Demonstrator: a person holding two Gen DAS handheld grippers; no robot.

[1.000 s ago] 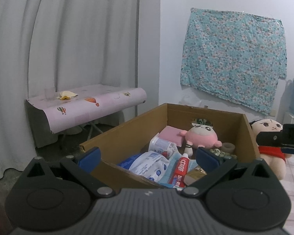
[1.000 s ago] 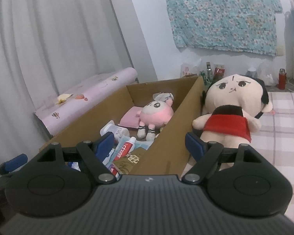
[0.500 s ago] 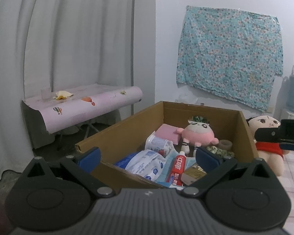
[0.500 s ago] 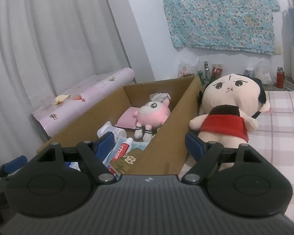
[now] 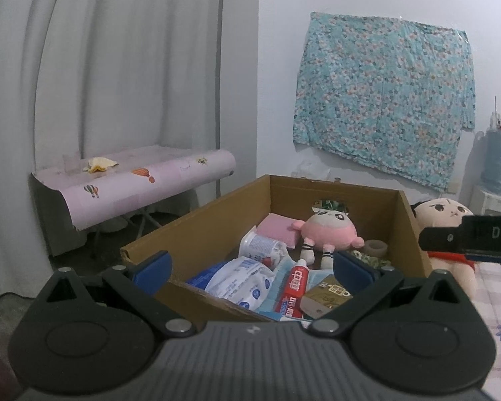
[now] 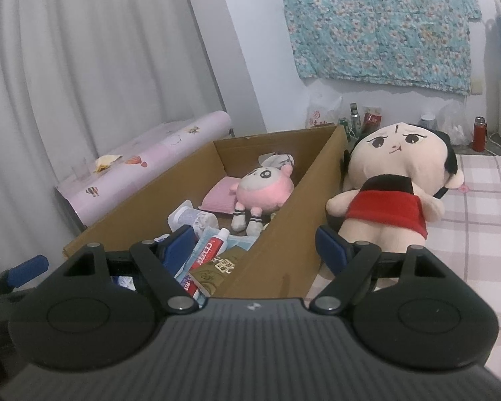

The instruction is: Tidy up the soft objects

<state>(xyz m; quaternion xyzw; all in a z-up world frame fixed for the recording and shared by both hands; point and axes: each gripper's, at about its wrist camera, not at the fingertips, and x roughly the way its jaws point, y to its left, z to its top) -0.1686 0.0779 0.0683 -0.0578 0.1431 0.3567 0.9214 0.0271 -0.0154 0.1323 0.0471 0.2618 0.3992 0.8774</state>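
A white curtain [image 5: 100,83] fills the left of both views, and a teal floral cloth [image 5: 384,100] hangs on the white wall behind. A pink sheet with hot-air balloon prints [image 5: 143,180] drapes over a low table beside the curtain. A checked pink bedspread [image 6: 477,207] lies on the right.

An open cardboard box [image 5: 197,230] stands between the table and the bedspread. Just outside its right wall lies the big doll in the red dress [image 6: 394,187], pale-faced with black hair, leaning against the cardboard. Inside the box, towards the back, sits the pink plush toy [image 5: 327,230] with a white face and striped legs, resting partly on a folded pink cloth [image 5: 277,229]. Nearer the front lie a white and blue plastic packet [image 5: 237,280], a crumpled white tube or bottle [image 5: 260,244], and a red and white toothpaste tube [image 5: 294,287] with large white Chinese characters on red. Beside it is a gold-brown carton [image 5: 330,295] with small Chinese print too blurred to read.

The left gripper [image 5: 250,264] hovers before the near edge of the box, jaws spread wide and holding nothing. The right gripper [image 6: 255,244] hangs over the box's near right corner, jaws also wide apart and empty; seen from the left wrist, its black body shows the white letters "DA". By the far wall stand small bottles and a red flask [image 6: 479,133].
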